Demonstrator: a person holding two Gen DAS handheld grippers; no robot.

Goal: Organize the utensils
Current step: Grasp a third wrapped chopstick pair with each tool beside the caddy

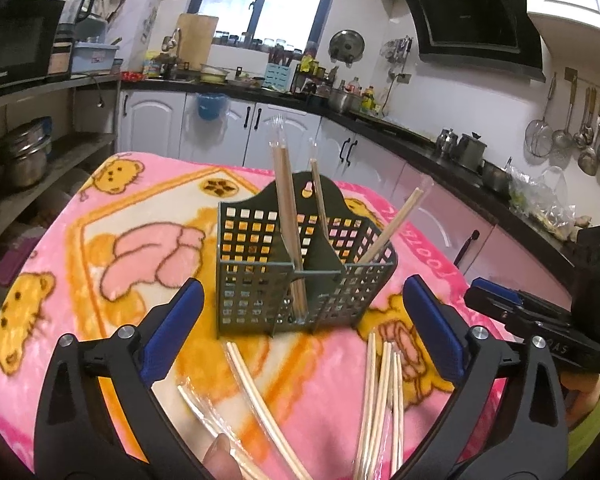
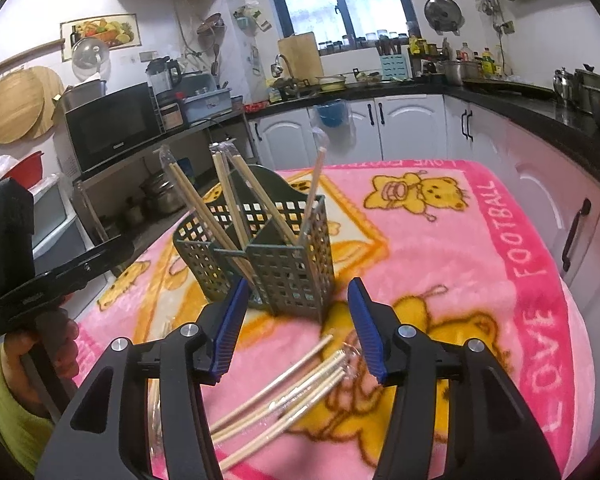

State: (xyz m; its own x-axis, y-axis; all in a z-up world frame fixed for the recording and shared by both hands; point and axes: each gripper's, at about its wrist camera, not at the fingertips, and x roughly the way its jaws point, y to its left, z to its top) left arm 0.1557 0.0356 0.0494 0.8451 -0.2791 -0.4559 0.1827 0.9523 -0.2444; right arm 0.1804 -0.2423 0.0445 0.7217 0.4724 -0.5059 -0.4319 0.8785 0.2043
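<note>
A dark green perforated utensil caddy point(image 1: 296, 276) stands on the pink bear blanket point(image 1: 80, 264); it also shows in the right wrist view point(image 2: 276, 264). Several wrapped chopstick pairs point(image 1: 288, 204) stand in its compartments. Loose wrapped chopsticks point(image 1: 380, 404) lie on the blanket in front of it, between and below my fingers; they also show in the right wrist view point(image 2: 284, 400). My left gripper point(image 1: 300, 332) is open and empty, just short of the caddy. My right gripper point(image 2: 296, 328) is open and empty, above the loose chopsticks.
The table stands in a kitchen. White cabinets point(image 1: 152, 120) and a black counter with pots point(image 1: 464, 148) run behind and to the right. A shelf with a microwave point(image 2: 112, 124) is on the left. The other gripper's body shows at the frame edge point(image 1: 540, 320).
</note>
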